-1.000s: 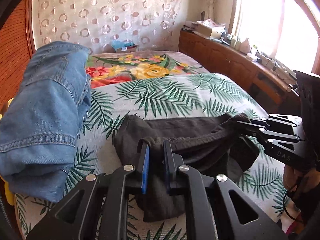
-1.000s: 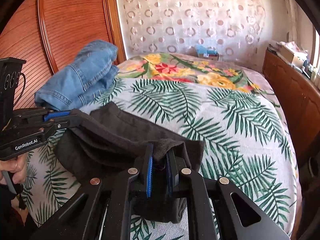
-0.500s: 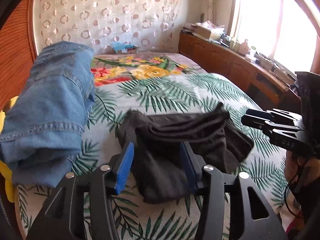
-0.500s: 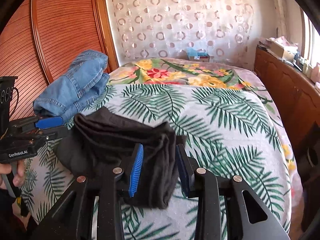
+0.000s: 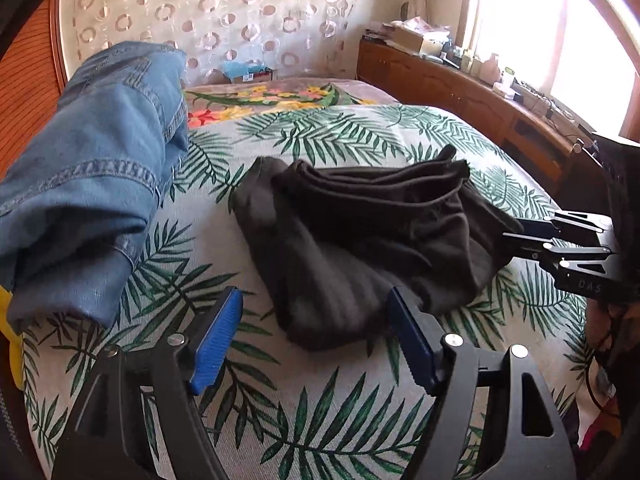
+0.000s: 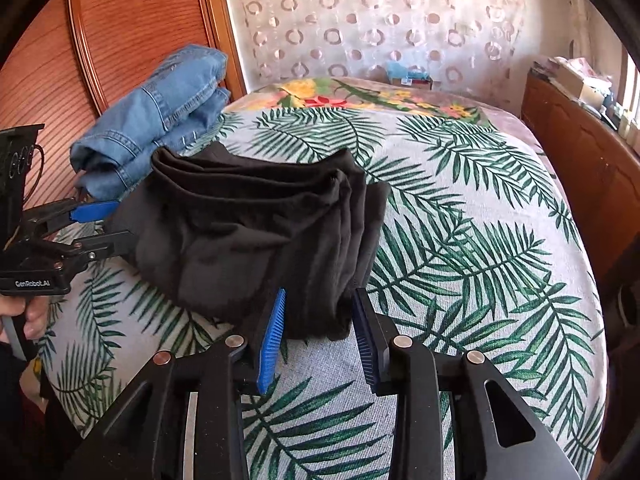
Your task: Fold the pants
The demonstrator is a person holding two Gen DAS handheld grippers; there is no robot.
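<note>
The dark folded pants [image 5: 360, 232] lie bunched in a pile on the palm-leaf bedsheet [image 5: 320, 420]. My left gripper [image 5: 316, 300] straddles their near left corner; its jaws are opening and the blue pads stand clear of the cloth. In the right wrist view the same pants [image 6: 248, 232] rest on the sheet, and my right gripper [image 6: 320, 296] is open with the near right corner loose between its fingers. Each gripper shows in the other's view: the right gripper [image 5: 514, 232] at the pile's right edge, the left gripper [image 6: 120, 222] at its left edge.
Folded blue jeans [image 5: 92, 184] [image 6: 160, 120] lie on the bed to the left, by a wooden slatted panel [image 6: 132, 32]. A wooden cabinet [image 5: 460, 92] [image 6: 580, 152] runs along the right side. A small box [image 6: 408, 74] sits at the far end. A hand [image 6: 32, 316] grips the left handle.
Both grippers, shut on the pants' corners a second ago, have opened and let the cloth drop onto the bed. Both have pulled back a little toward me.
</note>
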